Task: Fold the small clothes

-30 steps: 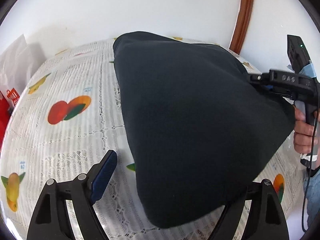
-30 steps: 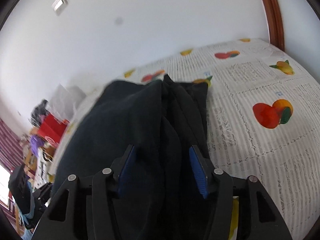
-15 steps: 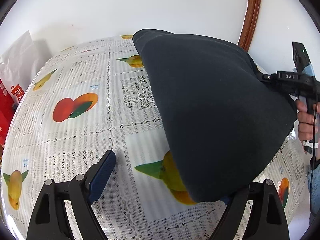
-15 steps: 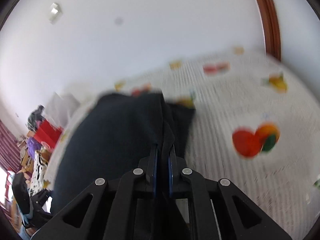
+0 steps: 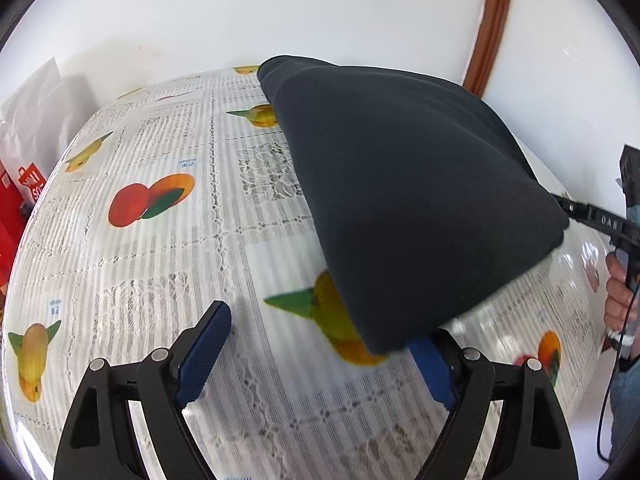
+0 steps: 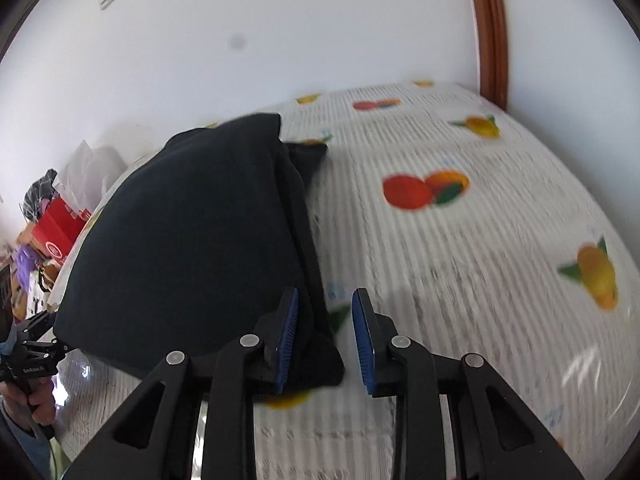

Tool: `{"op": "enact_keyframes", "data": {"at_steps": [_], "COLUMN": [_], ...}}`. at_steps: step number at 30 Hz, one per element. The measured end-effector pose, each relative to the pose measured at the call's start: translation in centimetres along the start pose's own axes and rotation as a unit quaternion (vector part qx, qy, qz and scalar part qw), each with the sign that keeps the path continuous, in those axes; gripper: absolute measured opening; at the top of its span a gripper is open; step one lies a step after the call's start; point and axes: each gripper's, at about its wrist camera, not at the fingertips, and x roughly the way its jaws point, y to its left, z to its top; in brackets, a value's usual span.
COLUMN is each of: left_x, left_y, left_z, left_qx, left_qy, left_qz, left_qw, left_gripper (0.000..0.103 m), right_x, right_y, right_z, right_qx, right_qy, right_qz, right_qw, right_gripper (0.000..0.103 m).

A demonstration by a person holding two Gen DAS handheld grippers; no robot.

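A dark navy folded garment (image 5: 408,200) lies on the fruit-print tablecloth (image 5: 168,240); it also shows in the right wrist view (image 6: 192,240). My left gripper (image 5: 320,356) is open, its right pad (image 5: 430,368) just under the garment's near corner, nothing between the jaws. My right gripper (image 6: 326,340) is open, its left pad (image 6: 289,336) against the garment's near edge, and cloth lies between the jaws at their base. The right gripper's body shows at the garment's right corner in the left wrist view (image 5: 600,222).
White wall behind the table, a brown wooden door frame (image 5: 490,28) at the back right. A white bag (image 5: 36,108) and a red bag (image 5: 16,196) stand off the table's left side. Clutter of boxes and bags (image 6: 44,232) lies beyond the garment.
My right gripper was shut on the garment's edge half a second ago and has opened. The garment has shifted right and settled lower on the table, uncovering tablecloth in front of my left gripper.
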Motion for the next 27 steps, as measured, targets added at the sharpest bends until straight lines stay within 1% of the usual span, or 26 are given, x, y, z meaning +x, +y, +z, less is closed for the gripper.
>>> {"op": "enact_keyframes", "data": {"at_steps": [2, 4, 6, 8, 9, 11, 12, 13, 15, 17, 19, 21, 22, 23, 27], "left_x": [-1.2, -2.8, -4.1, -4.8, -4.8, -4.1, -3.5, -2.7, -1.1, 0.3, 0.7, 0.5, 0.3, 0.1, 0.0], "left_y": [-0.1, -0.3, -0.5, -0.7, -0.7, -0.5, -0.3, 0.0, 0.3, 0.8, 1.0, 1.0, 1.1, 1.1, 1.7], "left_z": [-0.7, -1.0, -0.6, 0.4, 1.2, 2.5, 3.0, 3.5, 3.7, 3.2, 3.1, 3.6, 4.2, 4.5, 7.0], "left_qx": [0.008, 0.006, 0.005, 0.007, 0.007, 0.003, 0.000, 0.001, 0.007, 0.002, -0.001, 0.005, 0.005, 0.004, -0.002], "left_qy": [-0.009, -0.025, -0.043, -0.056, -0.062, -0.062, -0.058, -0.052, -0.039, -0.014, -0.011, -0.004, -0.003, -0.005, -0.019], "left_qz": [-0.016, -0.037, -0.047, -0.038, -0.031, -0.016, -0.008, 0.008, 0.033, 0.028, 0.022, 0.018, 0.008, 0.002, -0.001], "left_qw": [0.9998, 0.9990, 0.9980, 0.9977, 0.9976, 0.9979, 0.9983, 0.9986, 0.9987, 0.9995, 0.9997, 0.9998, 0.9999, 1.0000, 0.9998], "left_gripper": [0.085, 0.085, 0.085, 0.085, 0.085, 0.085, 0.085, 0.085, 0.087, 0.088, 0.088, 0.087, 0.087, 0.087, 0.086], "right_x": [-1.6, -3.2, -4.3, -4.7, -4.4, -3.1, -2.1, -1.0, -0.3, -0.8, -1.8, -2.4, -2.4, -2.2, 0.3], "right_y": [-0.2, 0.3, 1.1, 2.4, 2.9, 3.9, 4.1, 4.2, 3.9, 3.7, 3.7, 3.9, 4.1, 4.4, 5.3], "right_z": [-0.1, 0.1, 0.4, 0.5, 0.6, 0.3, 0.0, -0.4, -1.0, -0.6, 0.5, 2.2, 3.4, 4.7, 9.7], "right_qx": [0.006, -0.007, -0.017, -0.031, -0.038, -0.054, -0.058, -0.057, -0.053, -0.057, -0.061, -0.065, -0.068, -0.070, -0.071], "right_qy": [-0.012, -0.032, -0.049, -0.059, -0.059, -0.045, -0.029, -0.010, 0.005, 0.012, 0.019, 0.011, 0.007, 0.004, 0.002], "right_qz": [0.000, -0.009, -0.006, 0.010, 0.009, -0.007, -0.014, -0.027, -0.040, -0.035, -0.029, -0.027, -0.027, -0.025, -0.015], "right_qw": [1.000, 0.999, 0.999, 0.998, 0.997, 0.998, 0.998, 0.998, 0.998, 0.998, 0.998, 0.997, 0.997, 0.997, 0.997], "right_gripper": [0.027, 0.028, 0.028, 0.028, 0.028, 0.028, 0.028, 0.028, 0.027, 0.028, 0.028, 0.031, 0.037, 0.043, 0.048]}}
